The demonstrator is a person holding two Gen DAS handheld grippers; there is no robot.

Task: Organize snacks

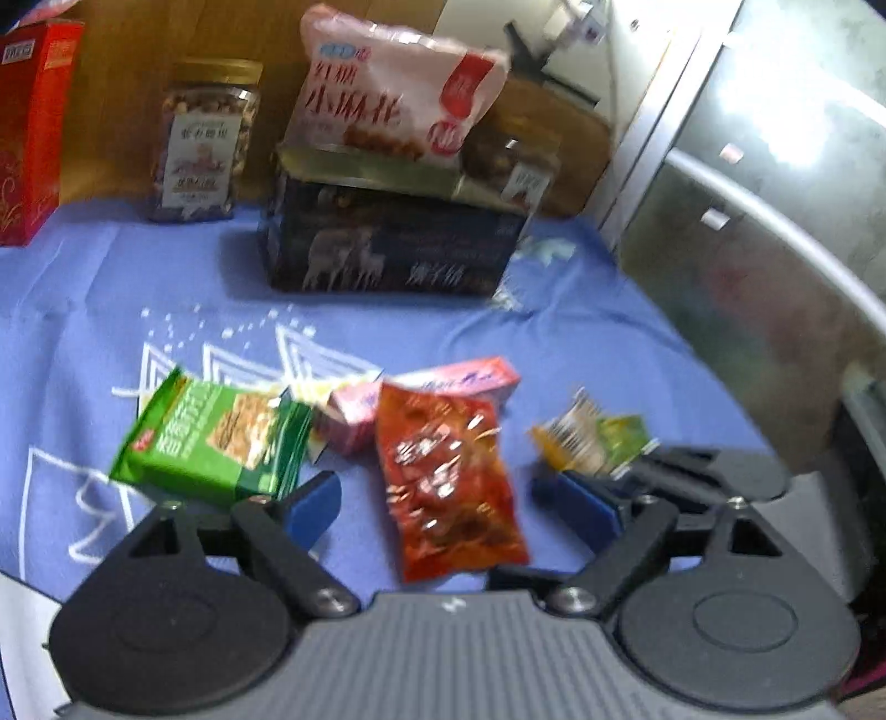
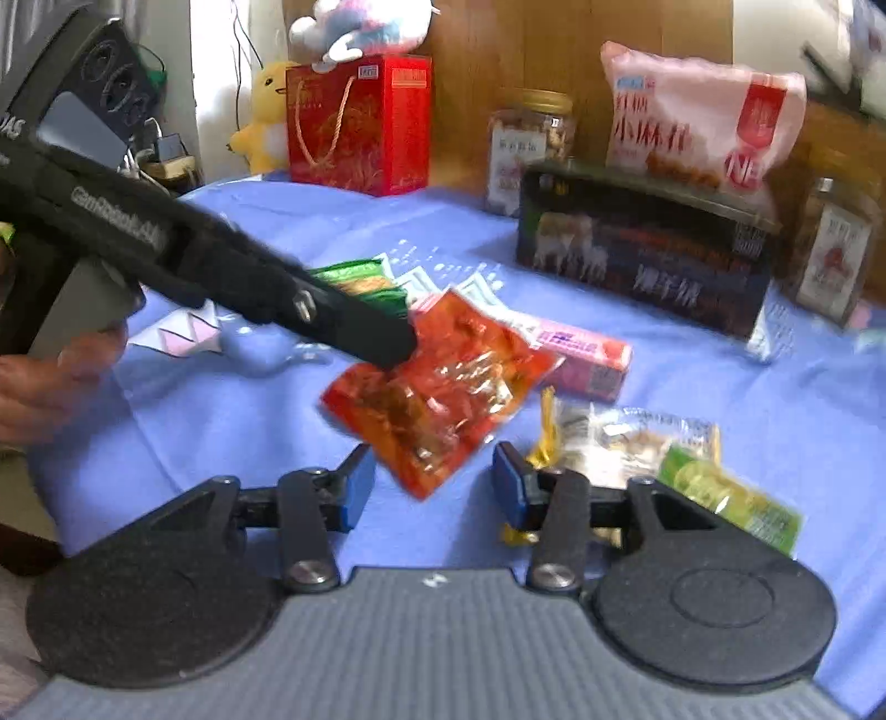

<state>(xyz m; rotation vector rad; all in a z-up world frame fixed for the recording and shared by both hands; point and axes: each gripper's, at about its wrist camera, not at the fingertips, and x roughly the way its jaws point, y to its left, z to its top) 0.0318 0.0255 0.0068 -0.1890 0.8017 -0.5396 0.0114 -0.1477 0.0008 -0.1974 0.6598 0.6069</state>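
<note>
Loose snacks lie on the blue tablecloth (image 1: 498,343): a red packet (image 1: 448,476), a green packet (image 1: 216,443), a pink box (image 1: 437,393) and a yellow-green clear packet (image 1: 598,443). My left gripper (image 1: 437,498) is open, low over the cloth, with the red packet between its blue pads. My right gripper (image 2: 434,487) is open, just short of the red packet (image 2: 437,387); the yellow-green packet (image 2: 664,459) lies by its right finger. The left gripper's body (image 2: 221,266) reaches in from the left over the green packet (image 2: 360,282). The pink box (image 2: 581,354) lies behind.
A dark box (image 1: 393,243) stands at the back with a pink bag (image 1: 398,94) on it, a nut jar (image 1: 205,144) to its left, another jar (image 2: 830,249) to its right. A red gift box (image 2: 360,122) and plush toys (image 2: 354,27) stand far left. A metal cabinet (image 1: 775,194) is right.
</note>
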